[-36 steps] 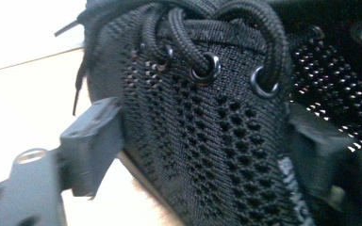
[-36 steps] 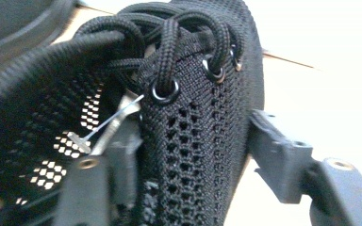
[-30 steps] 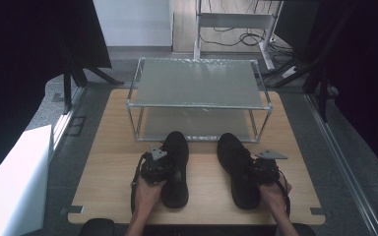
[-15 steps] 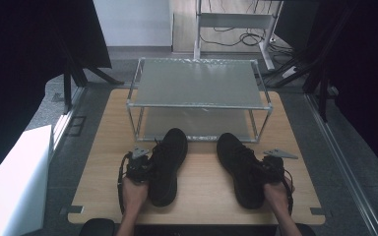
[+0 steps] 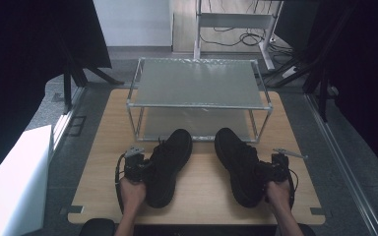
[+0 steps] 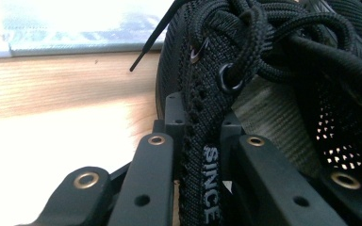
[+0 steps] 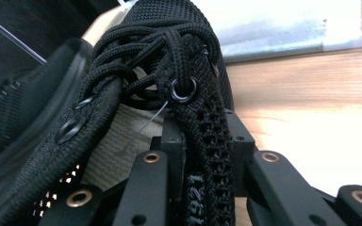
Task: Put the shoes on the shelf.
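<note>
Two black lace-up shoes lie on the wooden table, toes toward the rack: the left shoe (image 5: 170, 162) and the right shoe (image 5: 236, 164). My left gripper (image 5: 137, 168) sits at the left shoe's outer side. In the left gripper view the gripper (image 6: 200, 129) is shut on the shoe's eyelet edge (image 6: 202, 99), after its jaws have just been closing. At the right shoe's outer side, my right gripper (image 5: 277, 169) has also just been closing. In the right gripper view it (image 7: 202, 134) pinches that shoe's laced edge (image 7: 195, 106).
A metal-framed rack (image 5: 197, 105) with a frosted top and a lower shelf stands at the back of the table (image 5: 103, 147), just beyond the shoe toes. A white box (image 5: 15, 182) sits off the table's left side. Dark screens and desk legs surround the table.
My left gripper moved left from over the left shoe to its outer side and closed on its edge; the shoe's heel swung left. The right gripper shifted slightly right.
</note>
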A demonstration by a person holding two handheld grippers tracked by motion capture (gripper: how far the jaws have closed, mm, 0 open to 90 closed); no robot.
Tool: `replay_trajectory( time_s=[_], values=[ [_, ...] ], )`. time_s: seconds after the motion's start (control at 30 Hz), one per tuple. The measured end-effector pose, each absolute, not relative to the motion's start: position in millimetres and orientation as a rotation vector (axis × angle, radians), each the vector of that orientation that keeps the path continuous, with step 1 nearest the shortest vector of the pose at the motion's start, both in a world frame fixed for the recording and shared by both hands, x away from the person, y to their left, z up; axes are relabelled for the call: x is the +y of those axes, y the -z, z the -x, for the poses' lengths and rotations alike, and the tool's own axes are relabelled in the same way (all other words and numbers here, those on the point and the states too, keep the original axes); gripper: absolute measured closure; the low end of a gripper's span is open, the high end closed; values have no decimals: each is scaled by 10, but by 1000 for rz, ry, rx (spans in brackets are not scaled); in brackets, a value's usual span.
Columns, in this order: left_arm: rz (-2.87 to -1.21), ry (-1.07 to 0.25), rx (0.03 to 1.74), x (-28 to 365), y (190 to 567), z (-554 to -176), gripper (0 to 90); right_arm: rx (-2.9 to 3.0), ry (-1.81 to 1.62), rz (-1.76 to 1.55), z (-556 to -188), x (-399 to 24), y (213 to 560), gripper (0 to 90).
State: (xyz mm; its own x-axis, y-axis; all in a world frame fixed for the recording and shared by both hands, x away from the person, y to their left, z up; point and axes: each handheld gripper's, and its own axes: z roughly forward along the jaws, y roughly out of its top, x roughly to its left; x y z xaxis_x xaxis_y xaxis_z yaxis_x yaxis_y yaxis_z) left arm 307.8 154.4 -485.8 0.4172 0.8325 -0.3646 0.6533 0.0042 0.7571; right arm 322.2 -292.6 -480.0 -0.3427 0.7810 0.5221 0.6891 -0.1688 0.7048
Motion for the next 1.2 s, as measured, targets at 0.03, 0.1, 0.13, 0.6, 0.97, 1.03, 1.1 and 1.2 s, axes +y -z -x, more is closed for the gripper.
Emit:
replay_trajectory(
  time_s=[0.03, 0.1, 0.13, 0.6, 0.97, 1.03, 1.1, 1.2],
  values=[
    [-1707, -228, 1296, 1545, 4846, -3074, 808, 1955, -1568, -1753, -3218, -2924, 4788, 752],
    [-1691, -217, 1287, 1551, 4805, -3062, 808, 1942, -1595, -1756, -3212, -2922, 4767, 752],
    [-1687, -218, 1279, 1553, 4773, -3055, 808, 1937, -1606, -1758, -3209, -2922, 4759, 752],
    [-1652, -210, 1199, 1535, 4465, -3019, 808, 1900, -1730, -1765, -3193, -2841, 4600, 750],
    [-1627, -195, 1138, 1556, 4249, -2991, 806, 1900, -1807, -1736, -3147, -2752, 4417, 749],
    [-1623, -195, 1133, 1551, 4201, -2991, 805, 1901, -1819, -1726, -3135, -2735, 4364, 749],
    [-1619, -194, 1128, 1546, 4170, -2990, 805, 1901, -1834, -1721, -3129, -2725, 4324, 750],
    [-1614, -206, 1129, 1531, 4114, -2984, 805, 1893, -1855, -1719, -3123, -2710, 4265, 750]
  ],
)
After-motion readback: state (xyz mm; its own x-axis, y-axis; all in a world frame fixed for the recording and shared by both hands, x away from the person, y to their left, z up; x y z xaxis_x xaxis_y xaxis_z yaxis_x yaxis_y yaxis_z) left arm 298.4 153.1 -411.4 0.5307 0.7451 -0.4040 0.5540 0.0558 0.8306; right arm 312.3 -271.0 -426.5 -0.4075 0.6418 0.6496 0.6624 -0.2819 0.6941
